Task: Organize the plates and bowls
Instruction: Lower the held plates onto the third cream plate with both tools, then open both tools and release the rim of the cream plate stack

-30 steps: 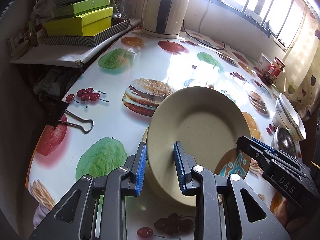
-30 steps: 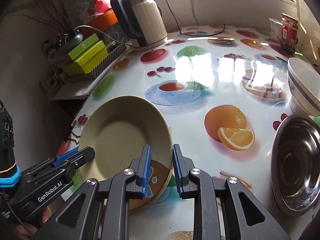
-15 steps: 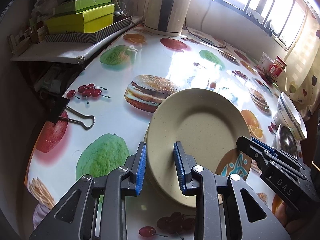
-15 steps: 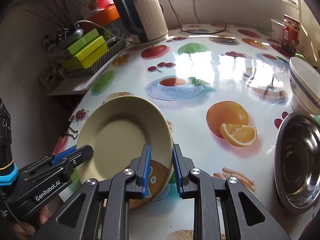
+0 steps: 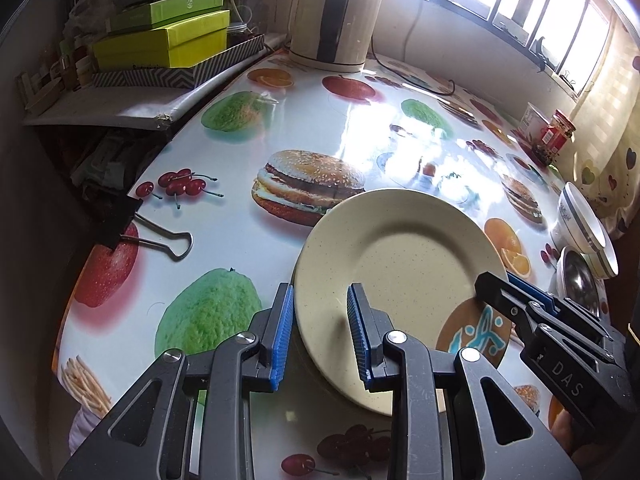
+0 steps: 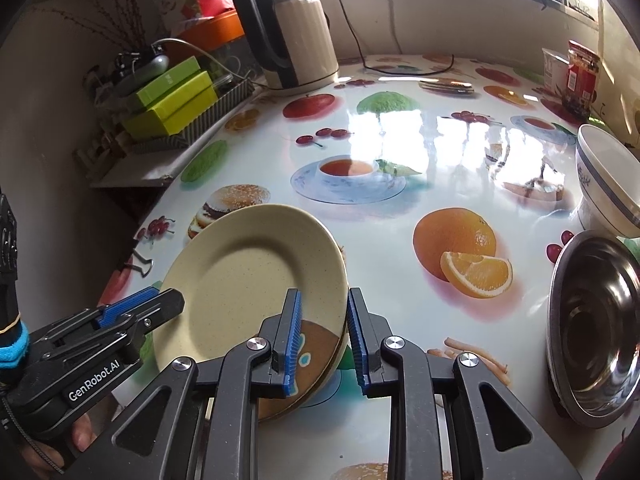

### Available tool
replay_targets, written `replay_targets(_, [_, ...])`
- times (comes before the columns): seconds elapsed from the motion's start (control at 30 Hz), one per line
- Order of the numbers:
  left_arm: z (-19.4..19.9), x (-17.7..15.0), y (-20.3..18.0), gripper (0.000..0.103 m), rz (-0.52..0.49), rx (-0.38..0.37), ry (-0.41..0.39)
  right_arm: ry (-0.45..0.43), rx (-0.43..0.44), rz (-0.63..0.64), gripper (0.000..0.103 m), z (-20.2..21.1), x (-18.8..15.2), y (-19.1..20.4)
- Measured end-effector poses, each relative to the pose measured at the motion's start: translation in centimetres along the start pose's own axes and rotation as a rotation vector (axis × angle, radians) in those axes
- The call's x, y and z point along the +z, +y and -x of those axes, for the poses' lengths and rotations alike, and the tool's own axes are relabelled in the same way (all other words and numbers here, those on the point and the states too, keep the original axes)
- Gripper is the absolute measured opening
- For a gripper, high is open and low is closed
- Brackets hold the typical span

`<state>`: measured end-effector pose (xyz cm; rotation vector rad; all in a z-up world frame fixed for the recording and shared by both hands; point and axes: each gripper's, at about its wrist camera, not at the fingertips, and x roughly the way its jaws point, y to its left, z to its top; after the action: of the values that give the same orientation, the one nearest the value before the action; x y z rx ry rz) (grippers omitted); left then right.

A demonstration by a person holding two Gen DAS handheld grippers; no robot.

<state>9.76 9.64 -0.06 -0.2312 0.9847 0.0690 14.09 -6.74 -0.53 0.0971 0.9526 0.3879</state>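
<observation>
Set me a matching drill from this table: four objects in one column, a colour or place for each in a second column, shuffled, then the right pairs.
Objects
1. plate
2. metal bowl
3. binder clip
4. kettle

Descriptions
A. at the far end of the table by the window wall
B. black, clamped on the table's left edge
C. beige, speckled, between both claws
D. shiny steel, just in front of the white bowl

Pairs: 1-C, 2-D, 3-B, 4-A
</observation>
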Motion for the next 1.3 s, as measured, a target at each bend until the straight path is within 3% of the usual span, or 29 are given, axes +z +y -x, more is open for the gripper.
replay_targets(0.43, [0.1,0.0,0.1,0.029,0.006,-0.014,-0.006,0.008,-0.004,0.002,0.027,-0.1,-0.2,0.0])
replay_targets(0.63, [0.2,-0.1,0.3,0.029,0.01,-0.024,-0.011,-0.002,-0.015,-0.002,0.042,0.0,-0.5,-0.1])
replay_targets(1.3, [0.5,-0.7,1.1,0.03,0.027,-0.045,-0.008,-0.013,-0.022,0.048,0.044,0.6,-1.7,1.5])
